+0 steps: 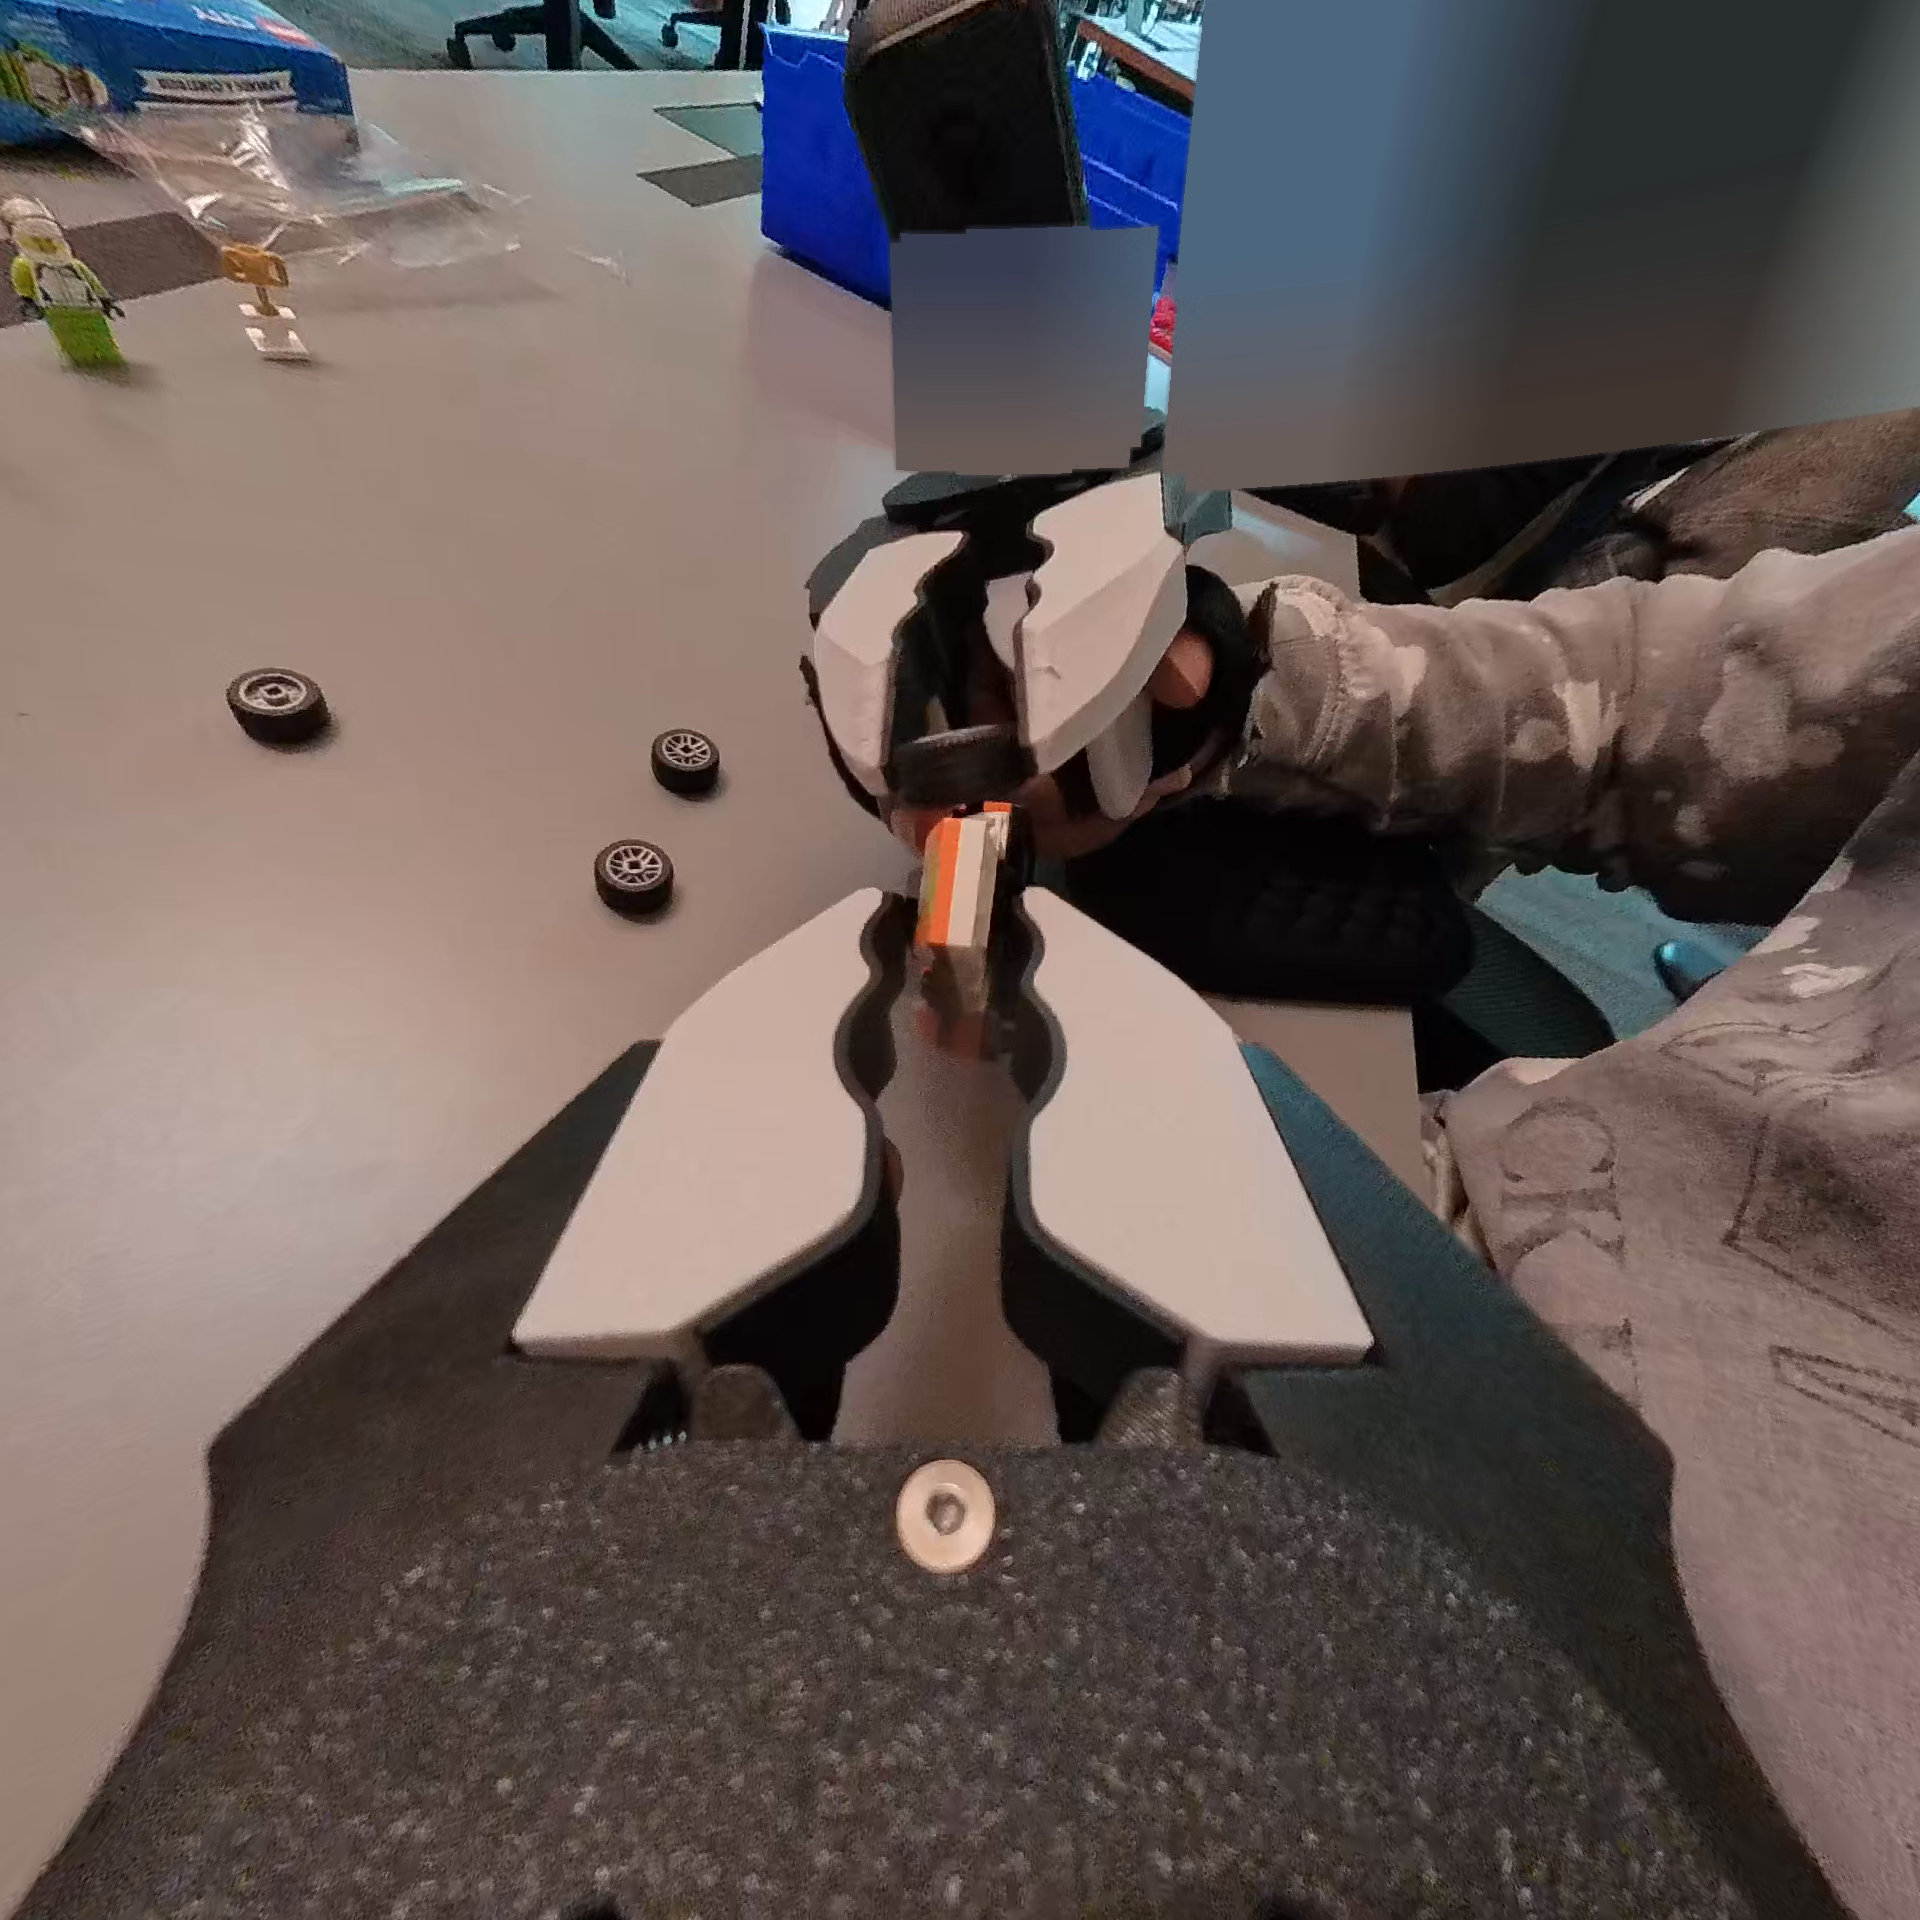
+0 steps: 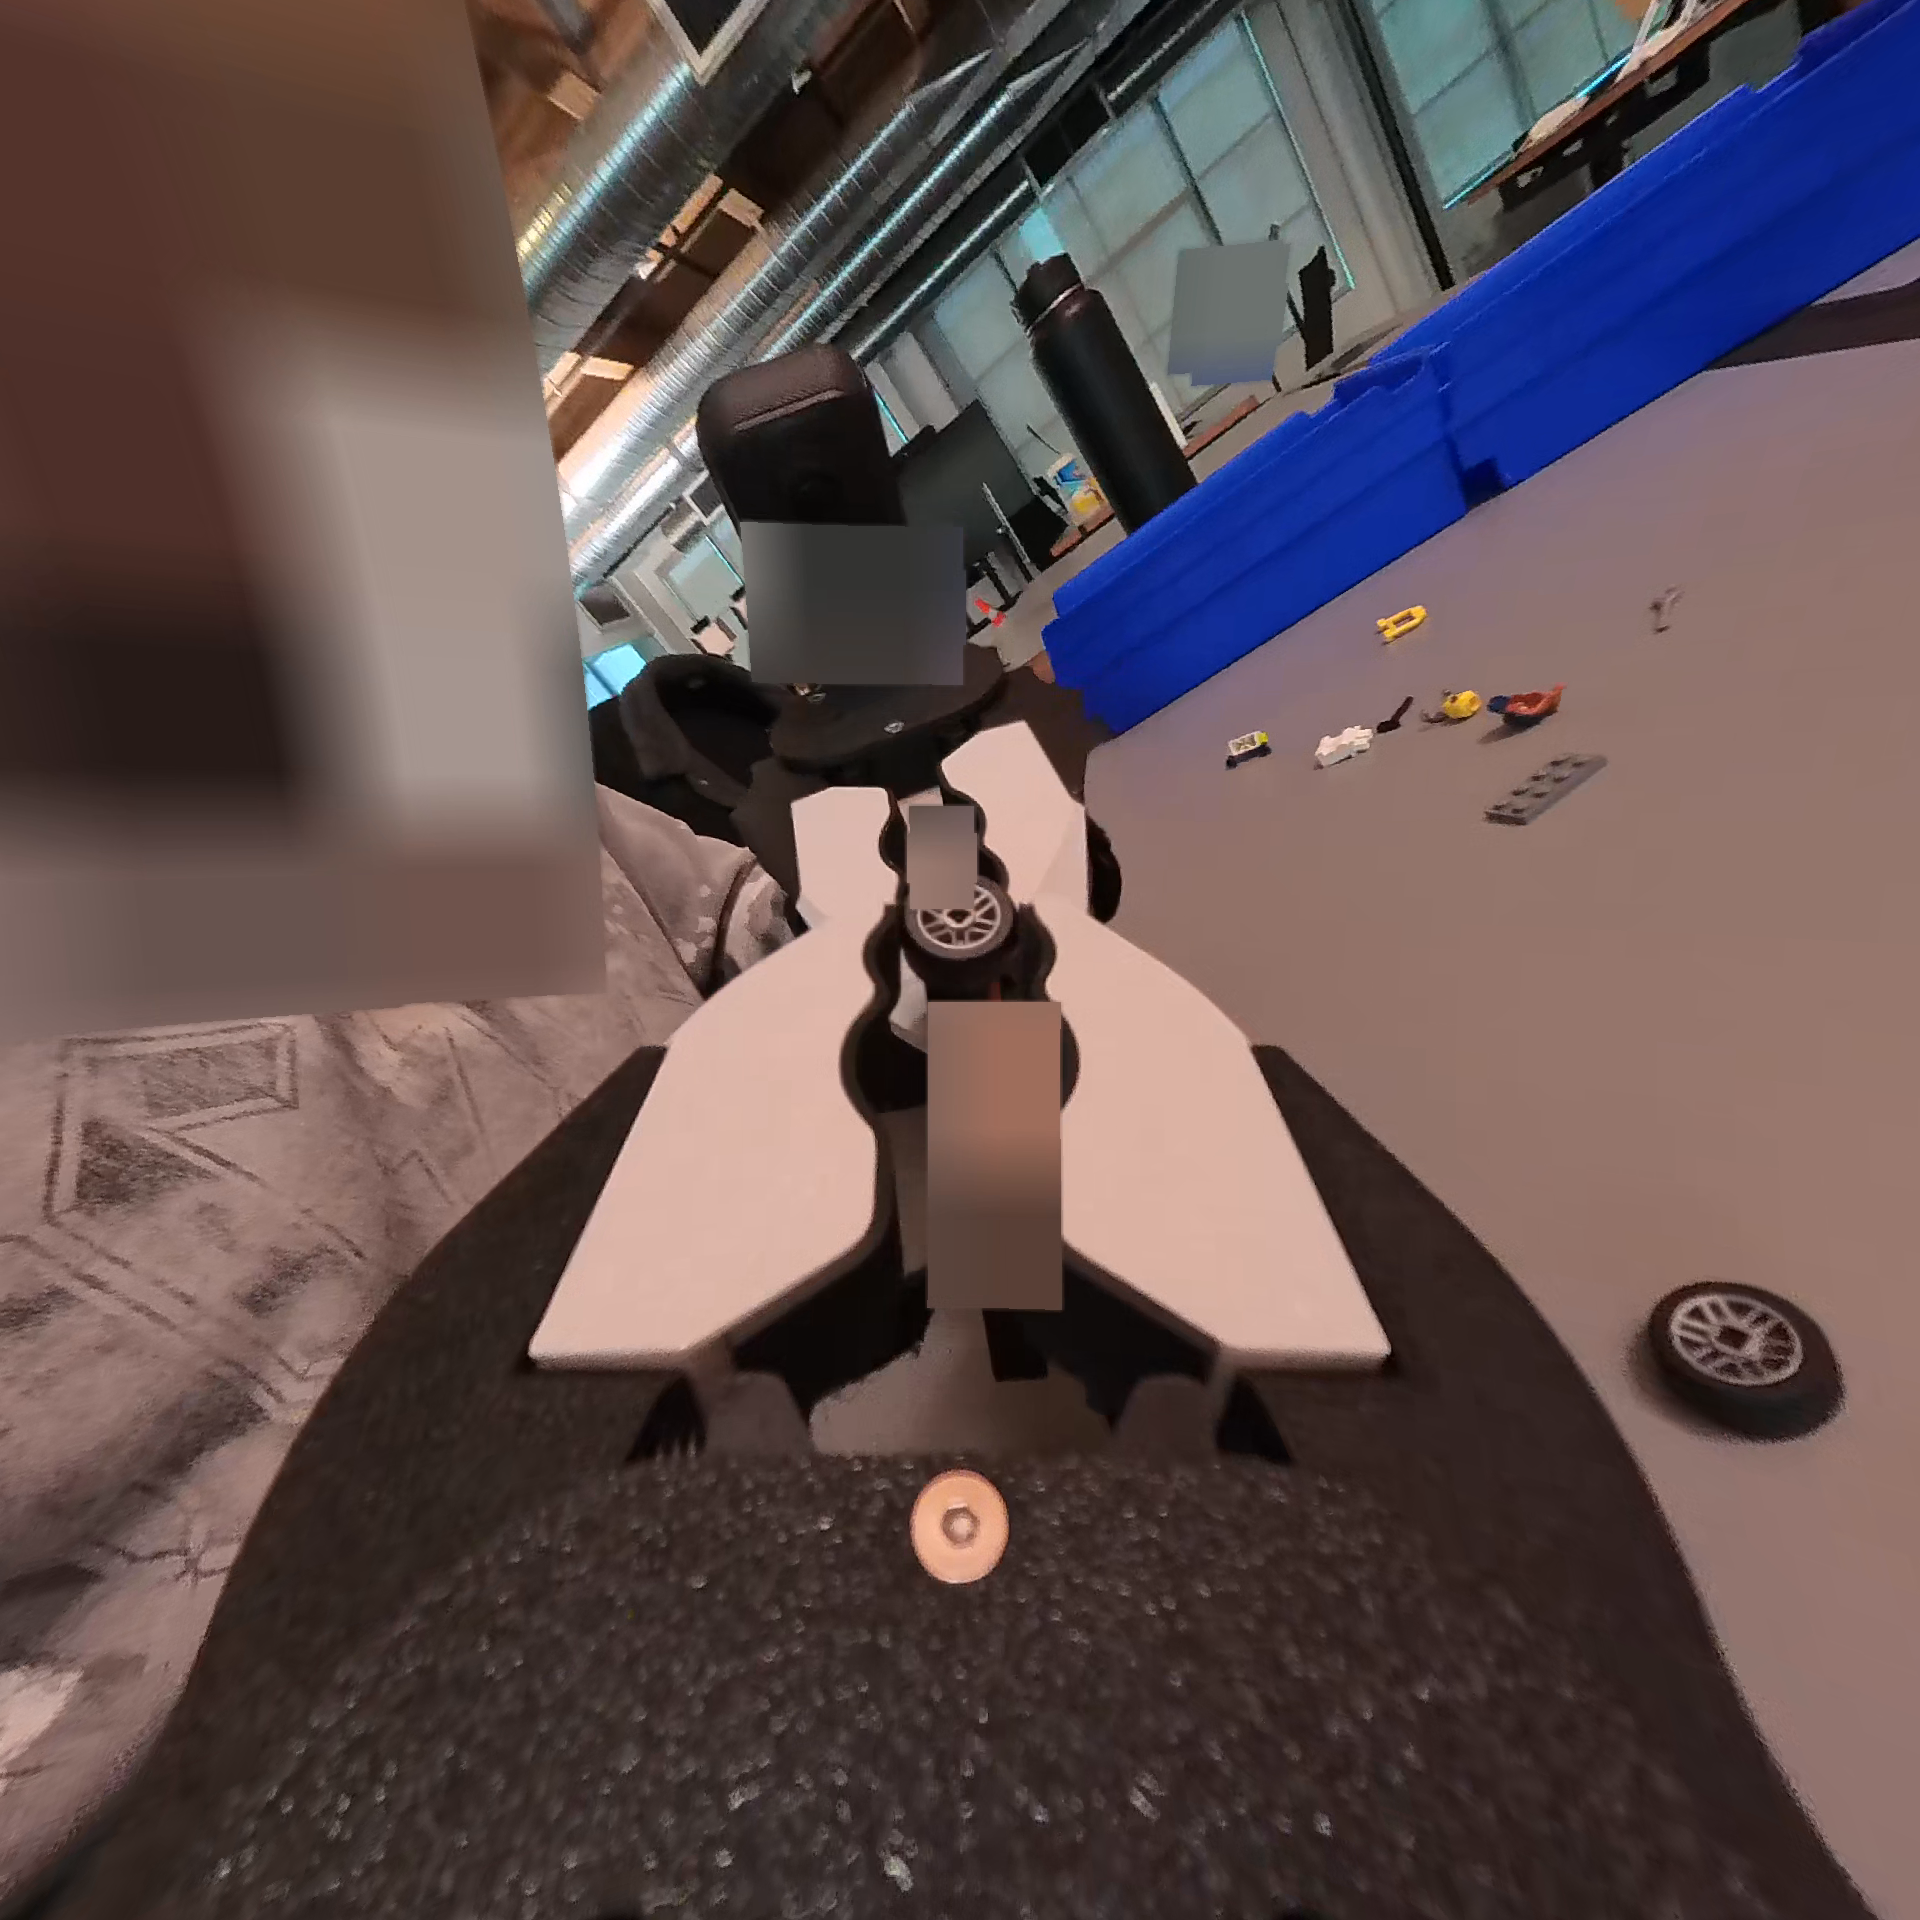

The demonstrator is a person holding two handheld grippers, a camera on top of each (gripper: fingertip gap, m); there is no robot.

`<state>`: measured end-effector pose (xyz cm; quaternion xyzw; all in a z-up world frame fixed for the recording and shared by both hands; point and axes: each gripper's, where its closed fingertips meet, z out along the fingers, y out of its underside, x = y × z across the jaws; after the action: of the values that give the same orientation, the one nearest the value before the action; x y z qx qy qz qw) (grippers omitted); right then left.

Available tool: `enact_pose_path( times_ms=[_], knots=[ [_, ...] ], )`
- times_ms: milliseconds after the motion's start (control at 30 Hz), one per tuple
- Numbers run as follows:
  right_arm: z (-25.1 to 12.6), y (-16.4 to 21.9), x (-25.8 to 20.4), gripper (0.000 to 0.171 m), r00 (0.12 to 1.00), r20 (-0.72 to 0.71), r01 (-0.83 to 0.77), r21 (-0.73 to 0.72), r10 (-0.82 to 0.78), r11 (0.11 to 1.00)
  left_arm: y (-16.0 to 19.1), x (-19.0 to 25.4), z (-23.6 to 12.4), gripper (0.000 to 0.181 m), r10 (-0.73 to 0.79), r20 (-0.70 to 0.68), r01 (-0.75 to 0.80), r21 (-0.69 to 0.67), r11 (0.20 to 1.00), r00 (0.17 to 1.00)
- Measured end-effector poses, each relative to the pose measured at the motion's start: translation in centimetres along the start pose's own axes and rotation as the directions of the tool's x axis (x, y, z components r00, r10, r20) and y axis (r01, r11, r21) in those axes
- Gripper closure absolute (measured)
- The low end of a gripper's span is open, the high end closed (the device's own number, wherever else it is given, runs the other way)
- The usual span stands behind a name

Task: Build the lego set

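My left gripper [image 1: 951,906] is shut on a small orange and white lego assembly [image 1: 958,883] and holds it above the grey table [image 1: 416,1039]. My right gripper [image 1: 961,774] faces it from the far side, shut on a black wheel [image 1: 951,761] that touches the top of the assembly. In the right wrist view my right gripper [image 2: 961,940] grips the wheel with the grey spoked rim [image 2: 954,920], with the left gripper [image 2: 935,888] just beyond it; blur patches hide the assembly there. Three loose wheels [image 1: 634,875] [image 1: 685,760] [image 1: 277,704] lie on the table to the left.
A green minifigure [image 1: 62,286], a yellow piece on a white plate [image 1: 260,301], plastic bags [image 1: 312,177] and a blue box [image 1: 156,62] are at the far left. A blue bin [image 2: 1299,561], a dark grey plate [image 2: 1545,788], small loose parts [image 2: 1342,744] and another wheel [image 2: 1740,1356] lie to the right. A person's sleeve [image 1: 1558,707] is on the right. My left and right fingertips are right by each other.
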<state>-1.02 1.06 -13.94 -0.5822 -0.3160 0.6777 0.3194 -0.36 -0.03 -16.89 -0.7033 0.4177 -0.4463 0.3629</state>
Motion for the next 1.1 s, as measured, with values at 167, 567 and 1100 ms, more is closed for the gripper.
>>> enact_pose_path(
  times_ms=[167, 567, 1100],
  knots=[
    [0.0, -0.6, -0.2, 0.15, 0.994, 0.056, -0.093, 0.051, 0.09, 0.994, -0.4, -0.2, -0.4, 0.163, -0.097, -0.05, 0.099, 0.032, 0.995, 0.994],
    [-0.1, -0.6, 0.3, 0.15, 0.999, 0.0, -0.033, 0.026, 0.033, 0.999, -0.6, 0.1, -0.4, 0.163, -0.216, -0.122, 0.223, 0.051, 0.973, 0.969],
    [0.2, -0.4, 0.9, 0.151, 0.997, 0.004, -0.079, 0.025, 0.079, 0.997, -0.5, -0.1, -0.5, 0.163, -0.405, -0.239, 0.428, 0.052, 0.902, 0.883]
  ],
)
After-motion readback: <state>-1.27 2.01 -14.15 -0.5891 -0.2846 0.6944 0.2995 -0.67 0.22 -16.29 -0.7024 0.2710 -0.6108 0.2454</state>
